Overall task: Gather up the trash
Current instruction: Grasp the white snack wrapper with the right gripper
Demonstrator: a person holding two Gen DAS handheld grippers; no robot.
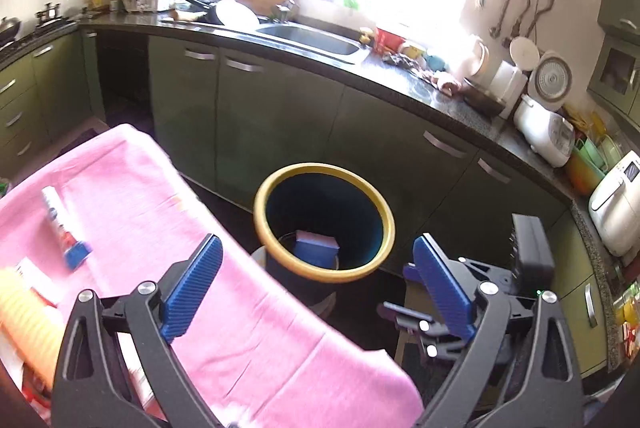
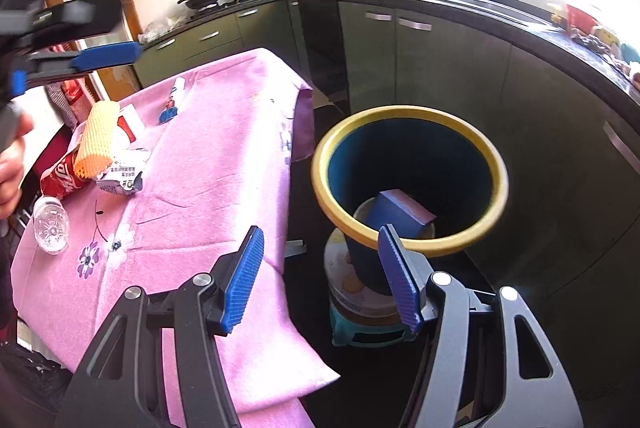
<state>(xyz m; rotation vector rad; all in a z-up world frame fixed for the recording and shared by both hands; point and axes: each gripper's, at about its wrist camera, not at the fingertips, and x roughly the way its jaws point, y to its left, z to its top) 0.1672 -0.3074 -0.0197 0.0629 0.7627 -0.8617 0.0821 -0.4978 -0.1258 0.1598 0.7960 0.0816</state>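
A dark blue bin with a yellow rim (image 1: 280, 252) (image 2: 320, 183) stands beside a table under a pink cloth (image 1: 168, 228) (image 2: 208, 187). A blue box (image 1: 316, 248) (image 2: 400, 216) lies inside the bin. On the cloth lie a toothpaste tube (image 1: 60, 220) (image 2: 174, 99), an orange foam net (image 2: 96, 139), a white carton (image 2: 120, 175), a red-labelled bottle (image 2: 60, 175) and a clear plastic bottle (image 2: 50, 228). My left gripper (image 1: 320, 292) is open and empty above the bin's near rim. My right gripper (image 2: 324, 280) is open and empty, in front of the bin.
The bin stands on a round tin (image 2: 360, 292) on a teal stool (image 2: 344, 332). Green cabinets (image 1: 280, 107) and a dark counter with a sink (image 1: 316, 39) curve behind. The other gripper shows at the top left of the right wrist view (image 2: 108, 55).
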